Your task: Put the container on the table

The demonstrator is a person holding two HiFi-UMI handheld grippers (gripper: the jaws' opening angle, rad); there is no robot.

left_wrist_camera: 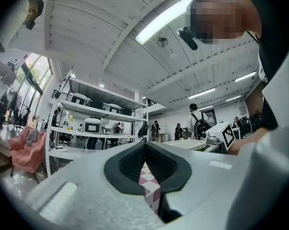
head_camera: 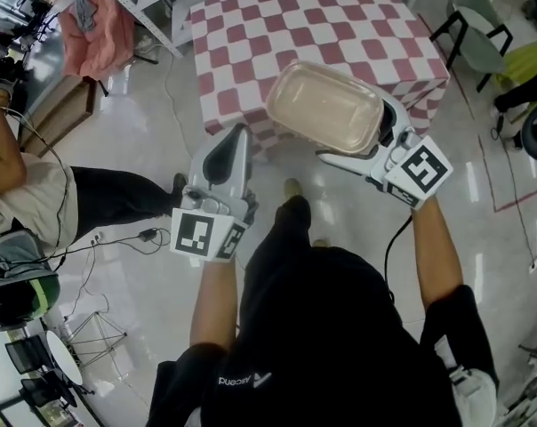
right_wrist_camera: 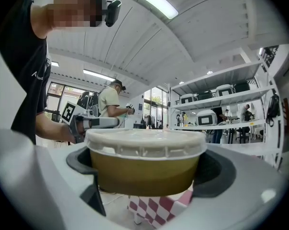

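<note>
Grey left gripper (head_camera: 240, 137) fingers pinched together, nothing in them | right gripper (right_wrist_camera: 144, 169) fingers clamped on lidded container (head_camera: 324, 105), up in air by near edge of checkered counter (head_camera: 340, 25) | might tip off if released too close to that edge

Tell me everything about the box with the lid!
The container is a rounded-corner rectangular tub of cloudy beige plastic, with a paler, ribbed-rim lid on top. It is up in the air, lid upward, clamped at one end between the jaws of the right gripper. Nothing else touches it. It hangs by the near edge of the red-and-white checked table, not yet set down. What is inside cannot be told.
</note>
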